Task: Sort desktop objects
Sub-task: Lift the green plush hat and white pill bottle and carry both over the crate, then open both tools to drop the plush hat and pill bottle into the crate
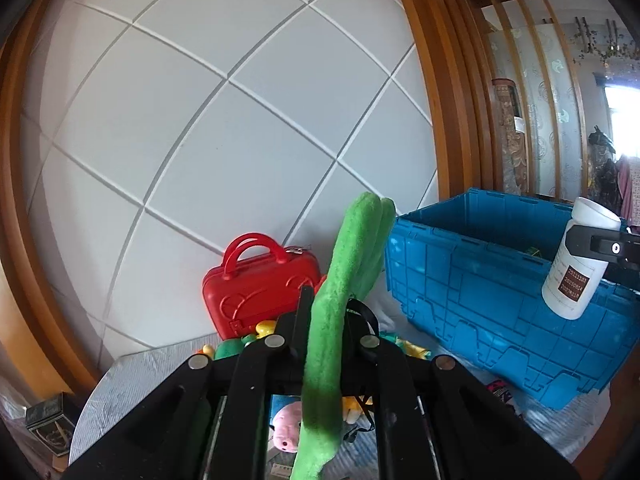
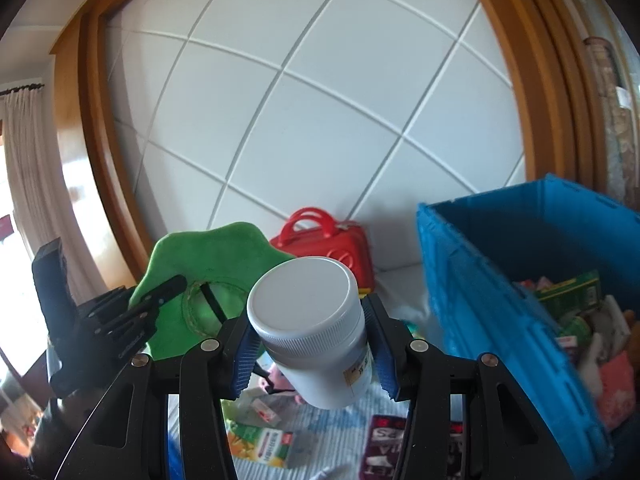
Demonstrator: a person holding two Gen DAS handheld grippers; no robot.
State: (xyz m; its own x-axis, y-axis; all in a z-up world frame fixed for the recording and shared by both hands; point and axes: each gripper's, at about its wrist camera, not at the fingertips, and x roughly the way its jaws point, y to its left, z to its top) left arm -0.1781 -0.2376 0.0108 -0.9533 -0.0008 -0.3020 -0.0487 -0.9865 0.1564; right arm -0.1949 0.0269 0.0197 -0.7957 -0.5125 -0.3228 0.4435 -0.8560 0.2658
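Observation:
My left gripper is shut on a flat green plush piece, held edge-on and lifted above the table. From the right wrist view the same green plush shows its wavy outline and a round hole, with the left gripper clamped on its edge. My right gripper is shut on a white plastic jar with a white lid, pinched between blue pads. In the left wrist view that jar hangs in front of the blue crate.
A red toy case stands against the white panelled wall. The blue crate holds several packets and soft items. Small boxes, packets and a pink plush lie on the striped tabletop below. A wooden frame borders the wall.

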